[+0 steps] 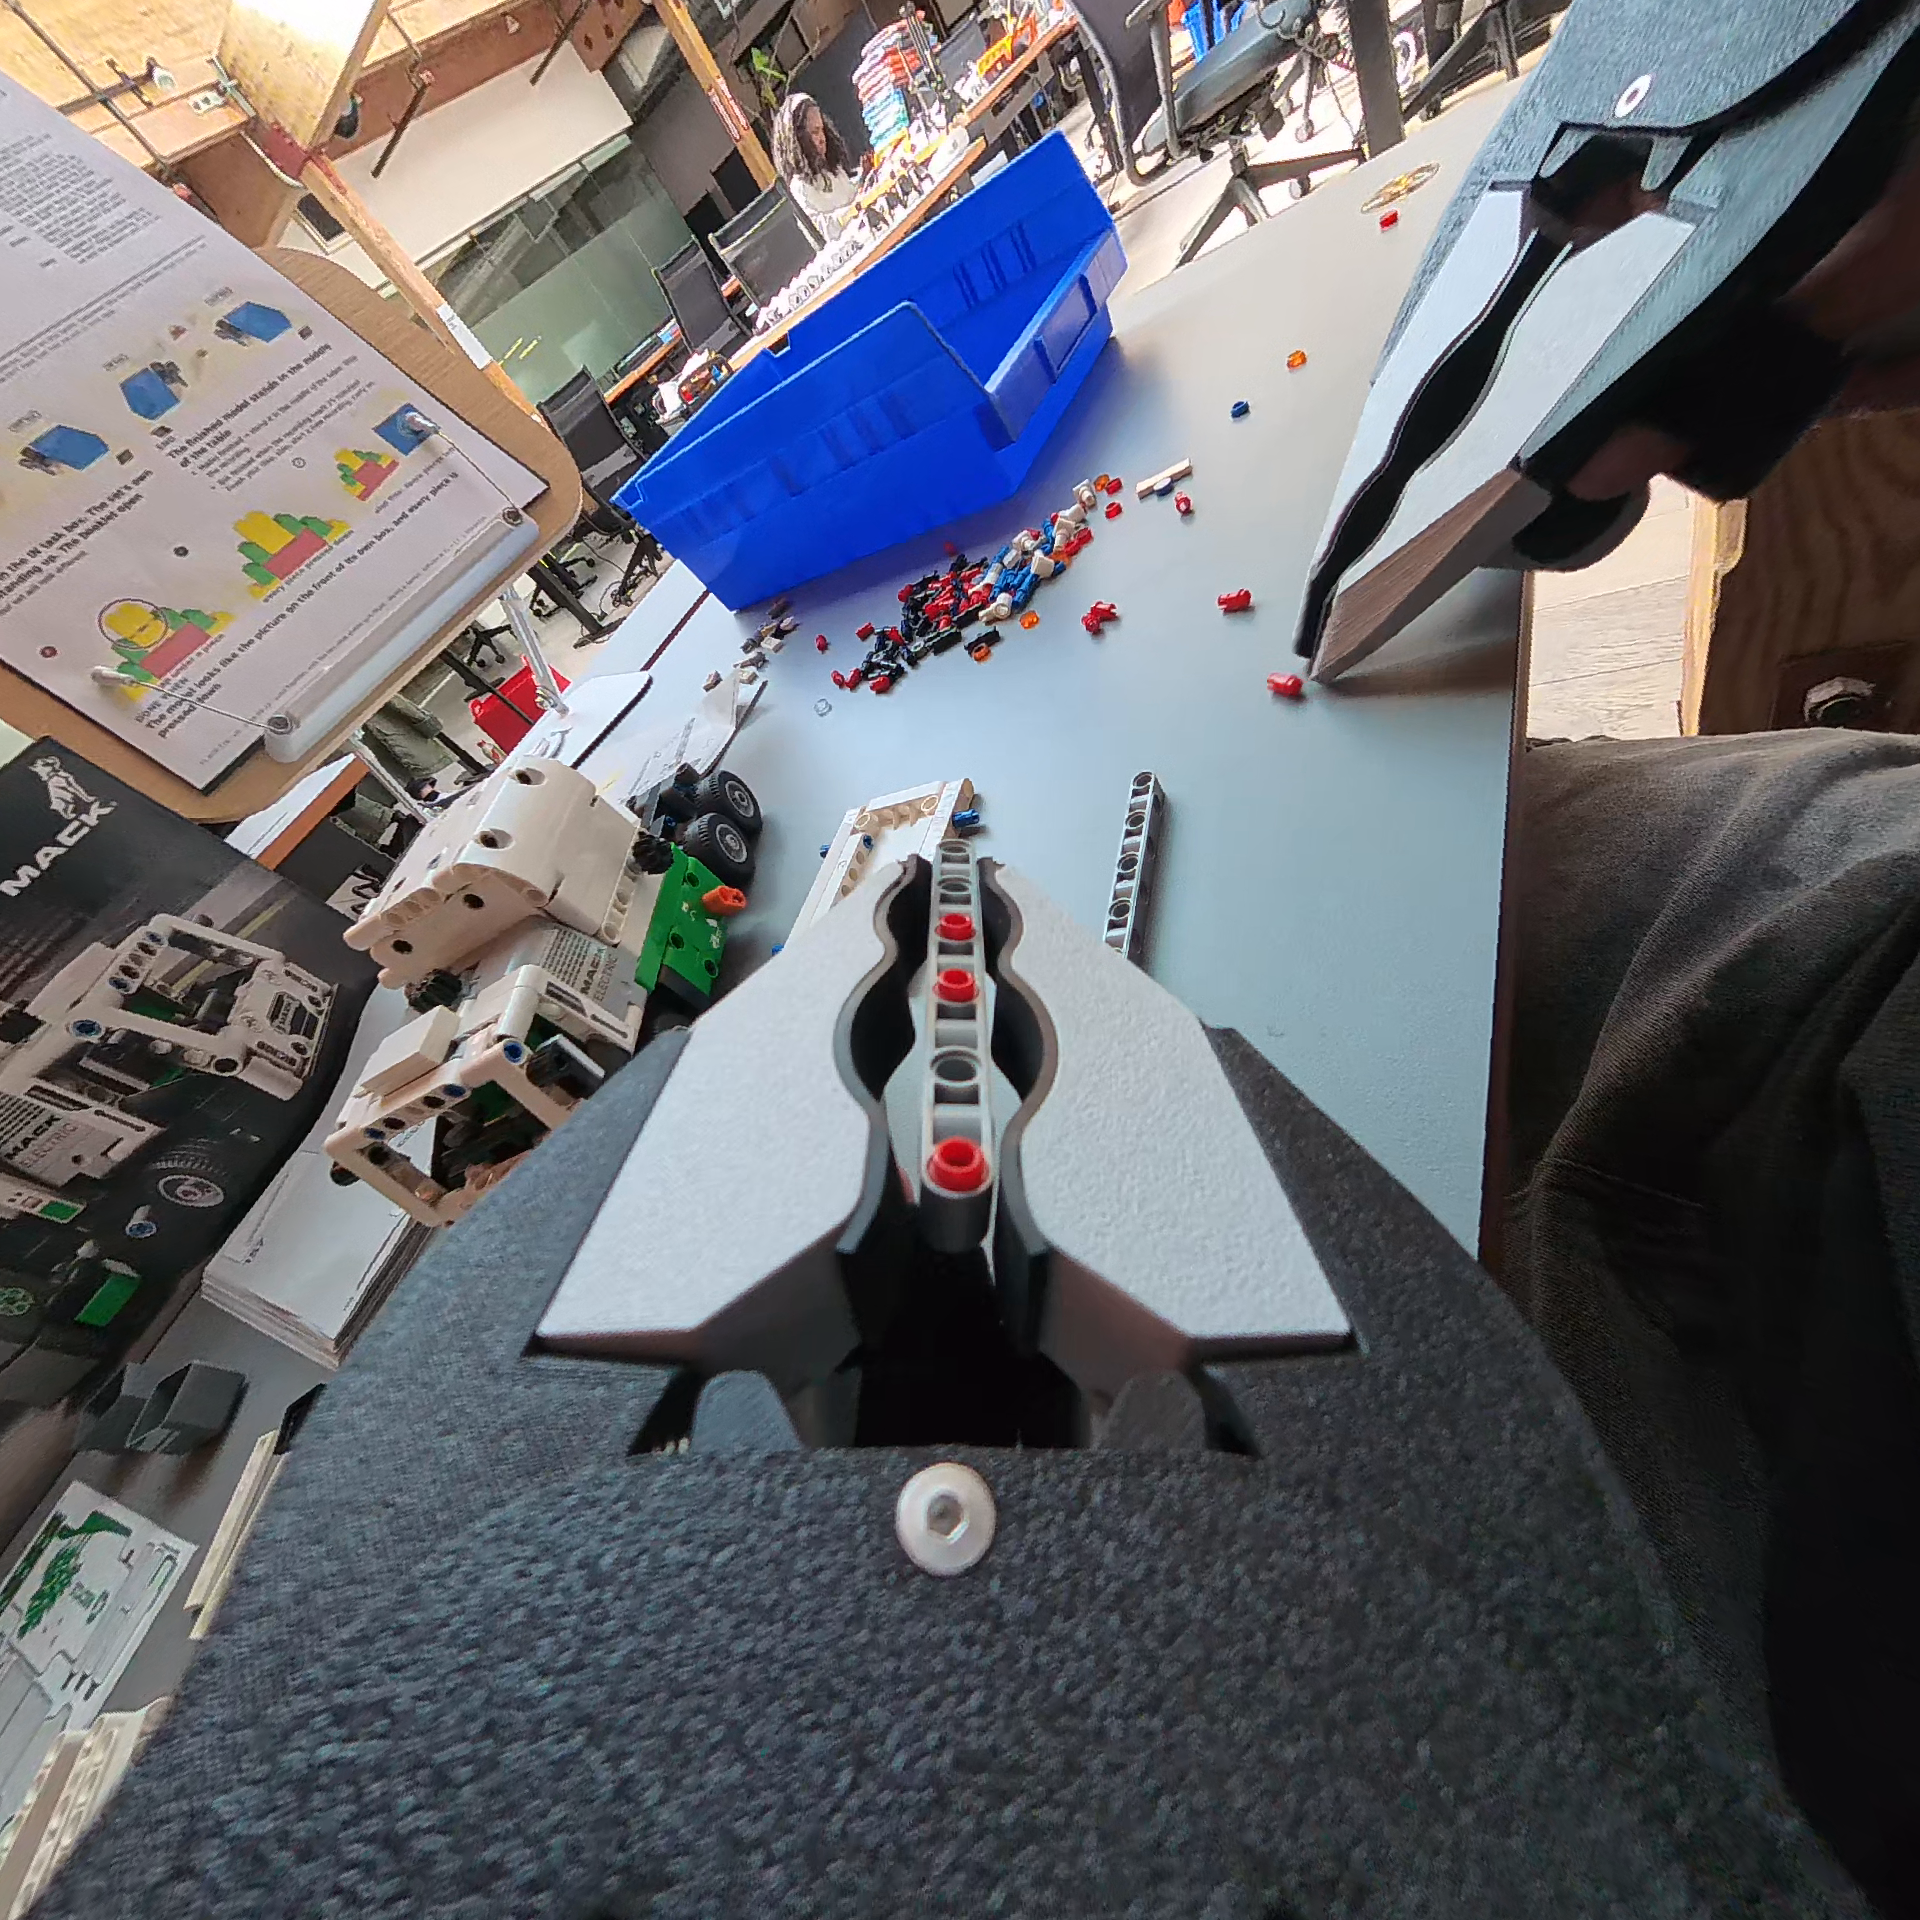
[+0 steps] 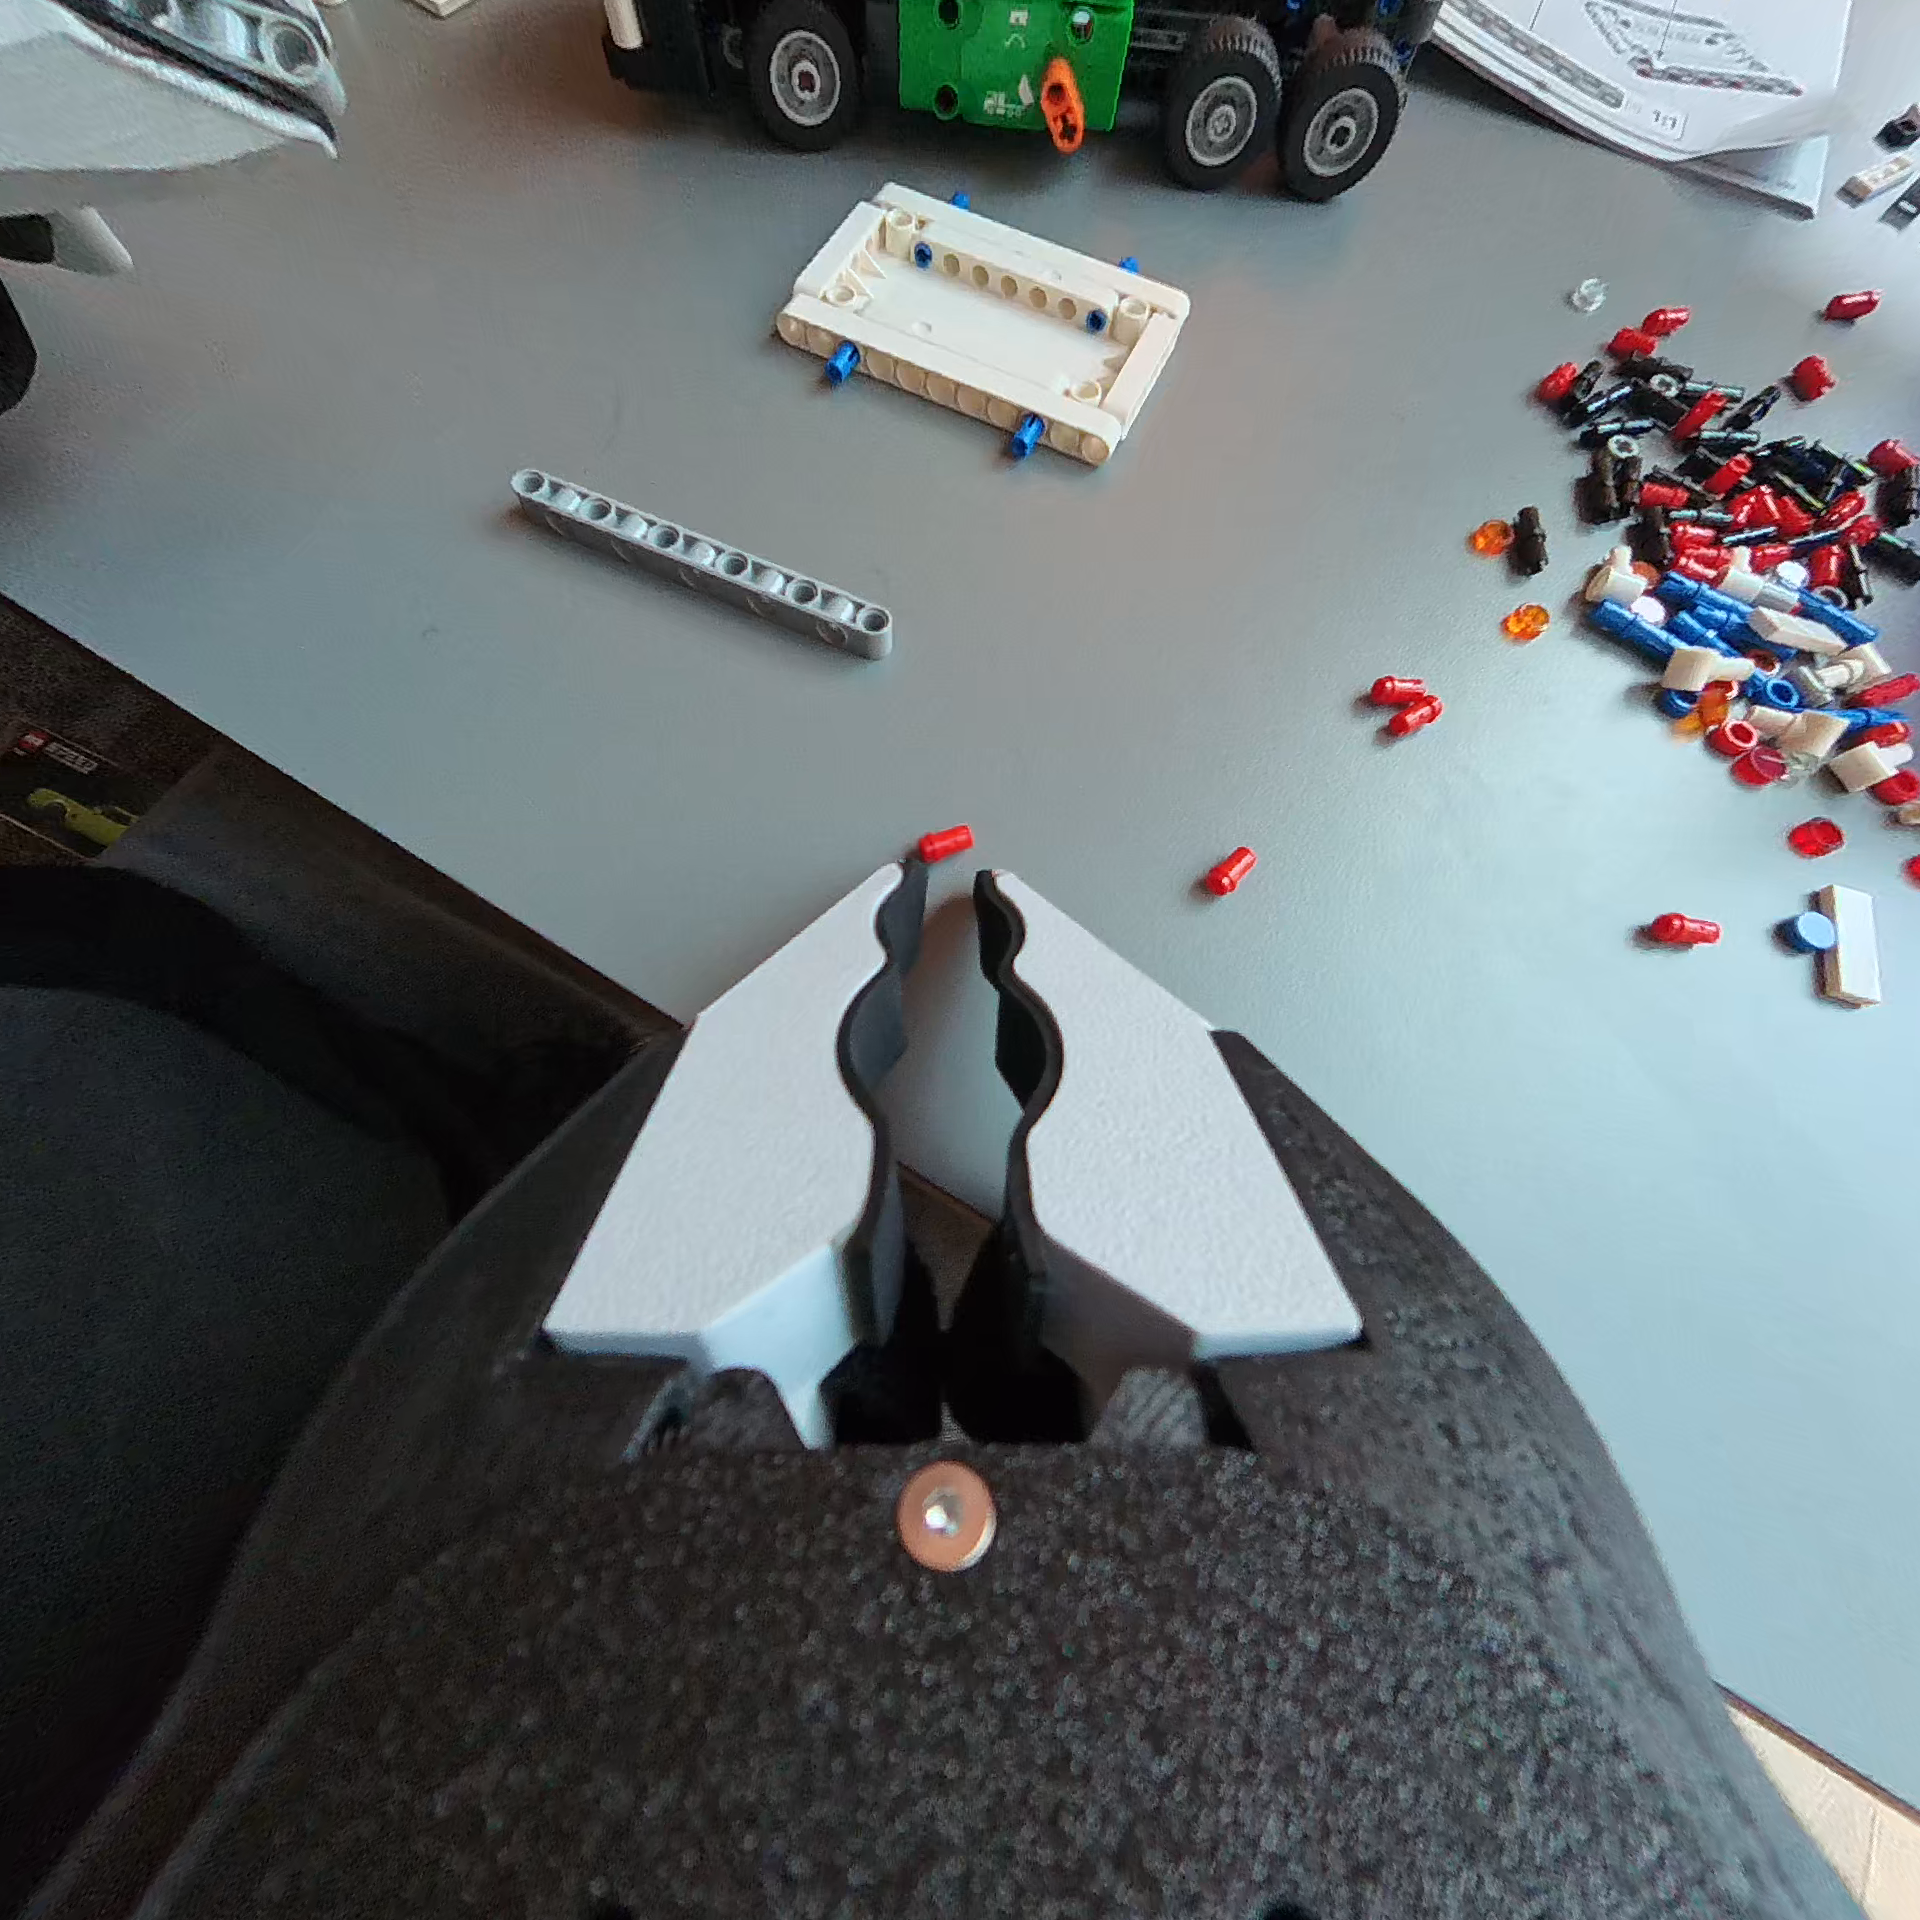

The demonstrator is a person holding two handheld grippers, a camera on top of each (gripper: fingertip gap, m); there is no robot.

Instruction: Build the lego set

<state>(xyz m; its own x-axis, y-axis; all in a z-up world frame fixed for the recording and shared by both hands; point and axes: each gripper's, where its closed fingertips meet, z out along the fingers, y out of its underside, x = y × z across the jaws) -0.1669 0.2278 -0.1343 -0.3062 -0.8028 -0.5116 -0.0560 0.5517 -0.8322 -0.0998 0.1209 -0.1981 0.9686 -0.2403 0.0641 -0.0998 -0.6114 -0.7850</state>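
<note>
My left gripper (image 1: pixel 951 871) is shut on a grey Technic beam (image 1: pixel 961 1049) that carries three red pins and lies lengthwise between the fingers. It also shows at the top left of the right wrist view (image 2: pixel 156 73). My right gripper (image 2: pixel 948 878) is narrowly open and empty, low over the table near its front edge. A loose red pin (image 2: pixel 945 842) lies just ahead of its left fingertip; the left wrist view shows this pin (image 1: pixel 1285 683) at the tips of the right gripper (image 1: pixel 1311 665). A second grey beam (image 2: pixel 701 561) and a white frame with blue pins (image 2: pixel 982 322) lie on the table.
A heap of red, blue, black and white pins (image 2: pixel 1766 582) lies to the right. The truck chassis with a green block (image 2: pixel 1013 62) stands at the back, its white cab (image 1: pixel 499 914) beside it. A blue bin (image 1: pixel 894 416), an instruction board (image 1: pixel 239 416) and the set's box (image 1: pixel 135 1039) are nearby. The tips of one gripper are about 15 cm away from the tips of the other.
</note>
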